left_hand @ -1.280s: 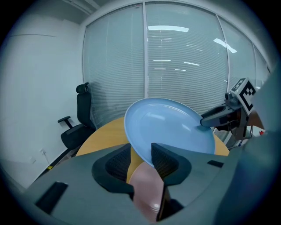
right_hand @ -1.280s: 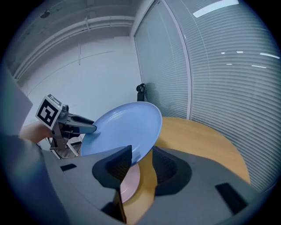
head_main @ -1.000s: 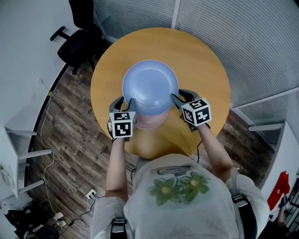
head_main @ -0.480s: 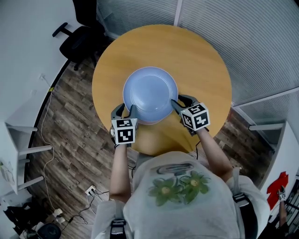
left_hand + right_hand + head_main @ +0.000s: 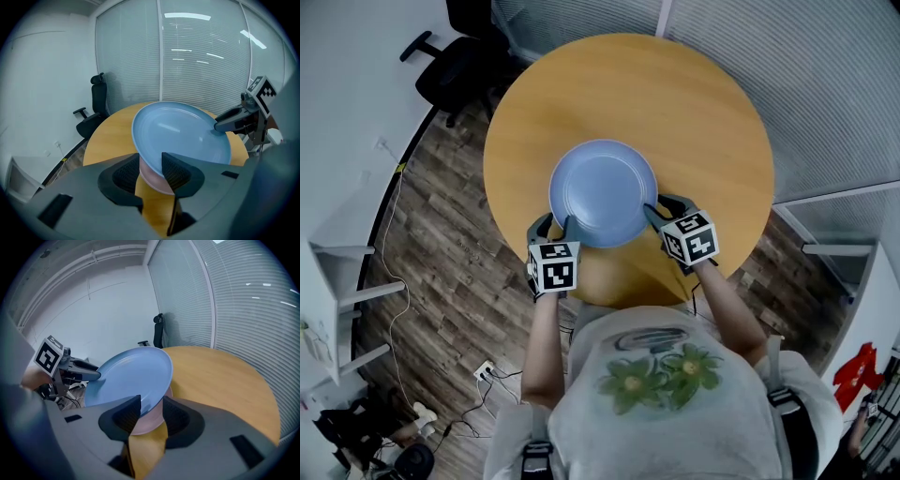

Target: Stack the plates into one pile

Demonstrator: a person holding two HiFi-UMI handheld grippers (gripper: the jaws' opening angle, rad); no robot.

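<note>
Two tongs pinching a glossy blue plate (image 5: 603, 192)
Left tongs (image 5: 555, 227) and right tongs (image 5: 666, 208) clamp its opposite rims above a smooth pink plate (image 5: 152, 176) on the round wooden desk (image 5: 675, 112); plank floor (image 5: 441, 234).

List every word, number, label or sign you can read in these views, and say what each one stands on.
No readable words, numbers or brands anywhere.
Cubes on the left gripper and the right gripper: only black-and-white square marker patterns, no letters.
The blue plate, pink plate and table: no print.
The shirt: flower print; the small mark above it is too blurred to read.
</note>
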